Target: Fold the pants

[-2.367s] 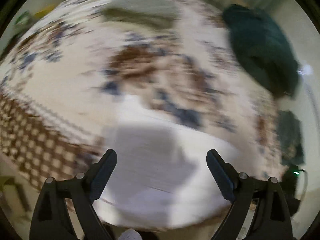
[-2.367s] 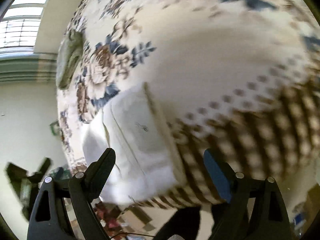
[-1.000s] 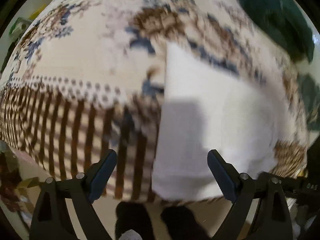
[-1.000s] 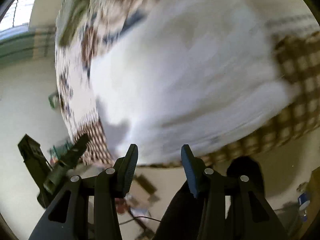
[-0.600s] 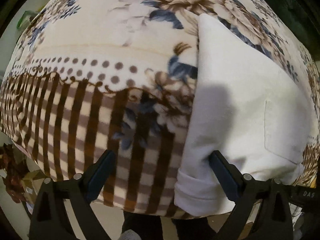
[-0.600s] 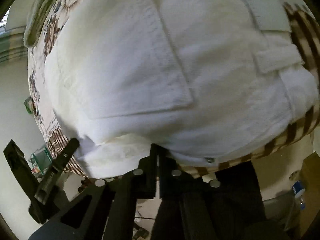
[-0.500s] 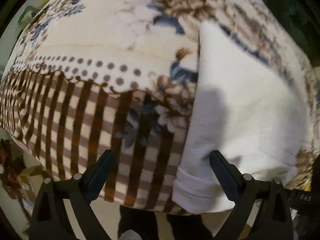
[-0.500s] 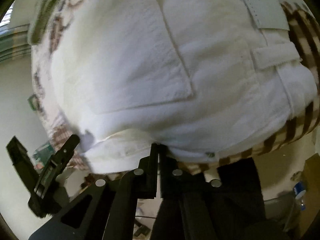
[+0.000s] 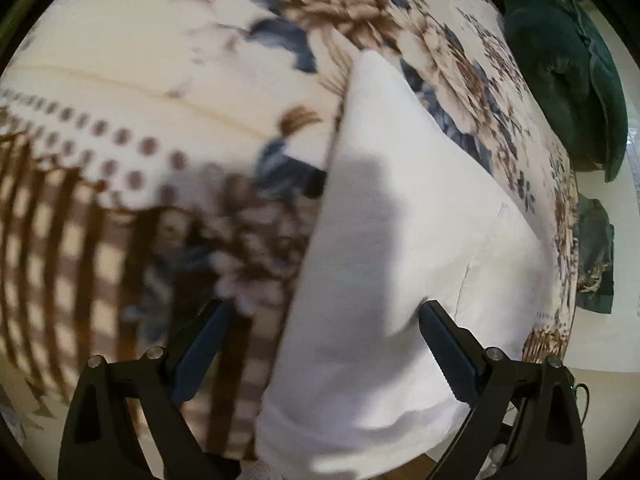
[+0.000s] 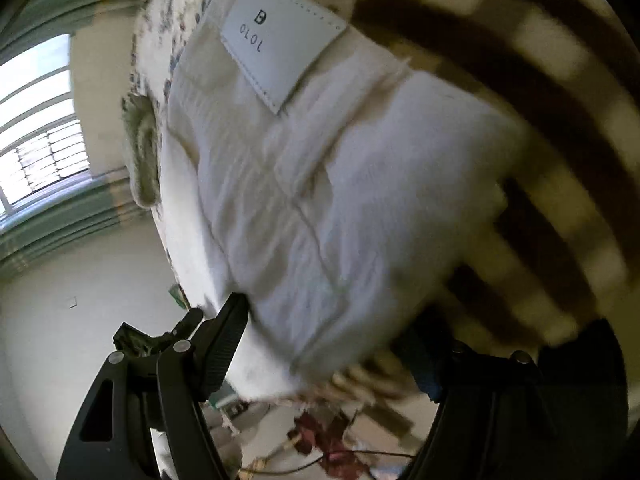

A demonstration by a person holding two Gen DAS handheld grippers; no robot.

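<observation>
Two released claws, one per view: shows the left gripper (image 9: pixel 320 344) spread wide, one finger over the striped border (image 9: pixel 60 240) of the blanket (image 9: pixel 120 60) and the other over the pants (image 9: pixel 400 240), clamping nothing. Shows the right gripper (image 10: pixel 324 356) parted as well, straddling the nearest corner of the same white bundle without pinching it. Finds the pants lying as a compact, layered rectangle, one short end on the striped border close to where the blanket drops away, the rest running inward from that border onto the floral field. Puts the pale label patch (image 10: pixel 280 36) and a pocket seam uppermost, so probably folded seat side out. Reads as a late stage of the task: seems let go because the stack keeps its shape unaided, with both claws kept close over the border end, perhaps for a last press or squaring. Cannot tell, through the motion blur, whether either finger touches the cloth. Leaves a dark green garment (image 9: pixel 568 68) well apart from the pants, far inward from the striped border. Flags one risk: with that end so near the drop beyond the border, could slip off if nudged.
</observation>
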